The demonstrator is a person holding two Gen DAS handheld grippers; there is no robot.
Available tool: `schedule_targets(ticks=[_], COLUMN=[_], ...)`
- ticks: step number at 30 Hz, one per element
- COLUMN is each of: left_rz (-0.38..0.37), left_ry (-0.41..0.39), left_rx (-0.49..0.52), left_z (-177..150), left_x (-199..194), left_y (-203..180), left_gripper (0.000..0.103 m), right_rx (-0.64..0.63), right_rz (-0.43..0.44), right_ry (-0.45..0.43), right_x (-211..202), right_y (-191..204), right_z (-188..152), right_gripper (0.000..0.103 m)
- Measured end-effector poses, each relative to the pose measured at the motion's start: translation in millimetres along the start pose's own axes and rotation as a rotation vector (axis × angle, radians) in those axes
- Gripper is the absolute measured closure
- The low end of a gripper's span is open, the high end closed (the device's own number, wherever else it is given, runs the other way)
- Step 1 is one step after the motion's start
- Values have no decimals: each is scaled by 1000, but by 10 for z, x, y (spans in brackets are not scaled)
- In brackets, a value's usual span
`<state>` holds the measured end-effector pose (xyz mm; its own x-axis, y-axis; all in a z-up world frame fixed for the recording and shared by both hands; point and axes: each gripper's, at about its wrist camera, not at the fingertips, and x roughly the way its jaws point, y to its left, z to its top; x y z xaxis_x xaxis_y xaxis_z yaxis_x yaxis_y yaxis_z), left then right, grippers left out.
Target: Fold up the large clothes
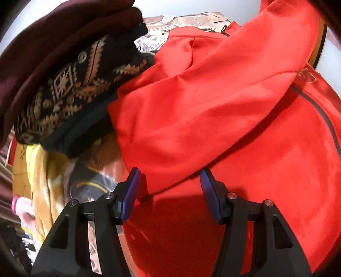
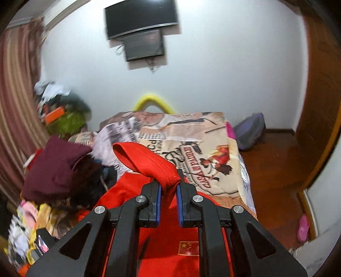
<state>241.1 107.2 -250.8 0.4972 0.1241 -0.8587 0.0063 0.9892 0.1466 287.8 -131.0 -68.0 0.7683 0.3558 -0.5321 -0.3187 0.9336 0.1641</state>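
A large red jacket (image 1: 213, 119) with a dark zip lies spread on the bed and fills most of the left wrist view. My left gripper (image 1: 170, 176) hovers just above its body, jaws open, nothing between the blue pads. One sleeve is lifted across the jacket toward the upper right. In the right wrist view my right gripper (image 2: 168, 185) is shut on that sleeve's cuff (image 2: 149, 162), which sticks up beyond the pads. Below it the red jacket (image 2: 166, 240) shows a small flag patch.
A pile of other clothes sits left of the jacket: a maroon garment (image 1: 53, 42), a dark patterned knit (image 1: 70, 93), a yellow piece (image 1: 40, 170). The printed bedspread (image 2: 202, 144) stretches ahead. Wooden floor (image 2: 277, 170) lies right of the bed; a wall-mounted TV (image 2: 140, 19) faces it.
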Motion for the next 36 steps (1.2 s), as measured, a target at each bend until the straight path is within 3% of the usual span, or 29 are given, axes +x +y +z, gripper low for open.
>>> schedule_targets(ticks=[1,2,3,4,9,12,24,30,36], left_rz=[3,7,12,14,-1,5,-19,-6,6], left_ry=[-8,-14,-8,-13,-111,-126,-9,4,29], left_rx=[6,13,13,0,-96,-127,-178,-193,-162], left_z=[20,42,63,79,86,42,-345,-407,-422], left_x=[9,21,40,36,-231,-311,-63,4,-24], left_y=[-9,-15,-14,6,239,359,320,267,224], left_gripper=[56,82,94,100,102,102,102,101,96], right_rx=[20,39,54,66,99,99,344,388,348], right_rz=[0,-5,-12,-15,-32,-46,-56,-53,-64], right_ry=[1,2,2,3,34,76,312,356,357], right_x=[2,5,5,2,-18,15,297,271,216], right_y=[-65,-127,-196,-258,-500,-632,-1240,-1301,-1259], right_z=[4,-13,-29,-40,-214,-446,-1648,-1909,-1911], right_gripper=[93,93,93,93,93,93,93,93,91])
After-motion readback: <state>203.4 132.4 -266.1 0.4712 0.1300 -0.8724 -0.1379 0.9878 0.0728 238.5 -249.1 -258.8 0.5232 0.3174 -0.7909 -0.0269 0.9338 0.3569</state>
